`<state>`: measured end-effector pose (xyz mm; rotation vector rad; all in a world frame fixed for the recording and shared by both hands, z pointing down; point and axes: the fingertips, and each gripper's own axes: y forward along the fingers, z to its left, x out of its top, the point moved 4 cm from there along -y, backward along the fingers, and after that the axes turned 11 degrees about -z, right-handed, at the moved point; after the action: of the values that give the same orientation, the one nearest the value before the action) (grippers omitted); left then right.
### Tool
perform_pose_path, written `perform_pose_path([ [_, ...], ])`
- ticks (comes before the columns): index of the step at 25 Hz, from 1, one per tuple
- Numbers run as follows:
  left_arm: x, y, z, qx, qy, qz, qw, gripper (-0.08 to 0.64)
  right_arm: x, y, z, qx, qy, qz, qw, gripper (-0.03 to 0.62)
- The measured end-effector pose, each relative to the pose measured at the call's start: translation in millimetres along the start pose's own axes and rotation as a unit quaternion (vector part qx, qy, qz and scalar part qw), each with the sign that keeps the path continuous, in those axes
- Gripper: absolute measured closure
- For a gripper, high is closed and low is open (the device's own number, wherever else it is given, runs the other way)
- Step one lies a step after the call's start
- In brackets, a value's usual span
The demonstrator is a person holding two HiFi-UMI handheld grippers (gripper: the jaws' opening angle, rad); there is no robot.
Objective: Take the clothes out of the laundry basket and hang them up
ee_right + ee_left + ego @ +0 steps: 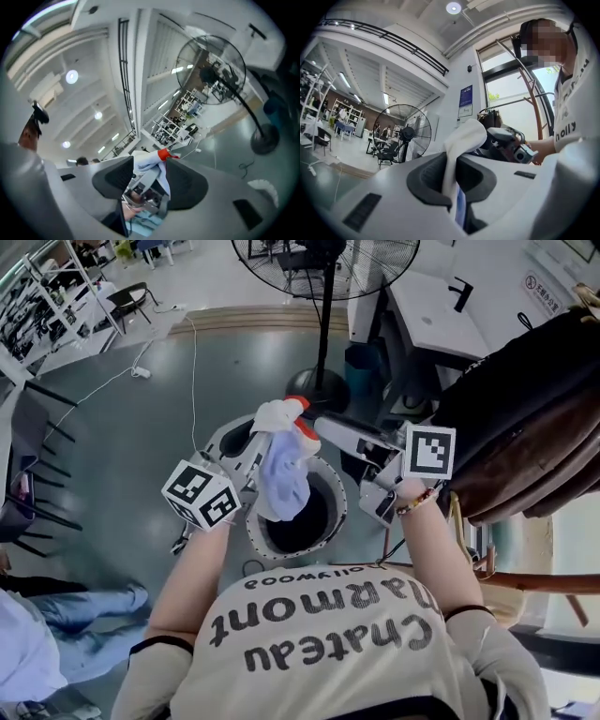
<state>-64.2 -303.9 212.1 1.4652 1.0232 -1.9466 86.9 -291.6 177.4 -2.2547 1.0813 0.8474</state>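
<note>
1. The left gripper (452, 176) is clamped tight on a small garment of soft white and pale blue cloth with red trim (461, 140). A fold of it stands up past the jaws.
2. The right gripper (149, 174) stands wide. The red-edged end of the same garment lies between its jaws, and the pads do not press on it.
3. The garment hangs limp over the far rim of the round white laundry basket (339, 507), lifted clear of the opening.
4. It looks light and floppy, and likely to slide out of a thin pinch. A hem or a thick fold, taken at two spread points, should hold best.
5. The basket's inside is dark, so I cannot tell whether more clothes lie in it.
6. Dark brown clothes (525, 427) already hang to the person's right.
</note>
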Motion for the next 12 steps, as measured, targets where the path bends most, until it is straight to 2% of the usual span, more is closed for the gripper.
perform_pose_path([
  [3, 4.0, -5.0, 5.2, -0.003, 0.013, 0.007, 0.9999, 0.528, -13.2, 16.7, -9.5, -0.013, 0.098, 0.011, 0.995, 0.360],
  [7, -3.0, -11.0, 6.1, -0.003, 0.010, 0.029, 0.9995, 0.528, -23.4, 34.4, -15.6, -0.028, 0.178, -0.006, 0.984, 0.347],
  [9, -16.3, -5.7, -2.8, -0.005, 0.007, 0.040, 0.9991, 0.528, -25.4, 30.8, -26.8, -0.042, 0.203, -0.009, 0.978, 0.347],
  [12, -28.3, -3.1, -8.0, -0.006, 0.002, 0.049, 0.9988, 0.528, -31.7, 32.9, -39.1, -0.074, 0.207, 0.001, 0.975, 0.360],
])
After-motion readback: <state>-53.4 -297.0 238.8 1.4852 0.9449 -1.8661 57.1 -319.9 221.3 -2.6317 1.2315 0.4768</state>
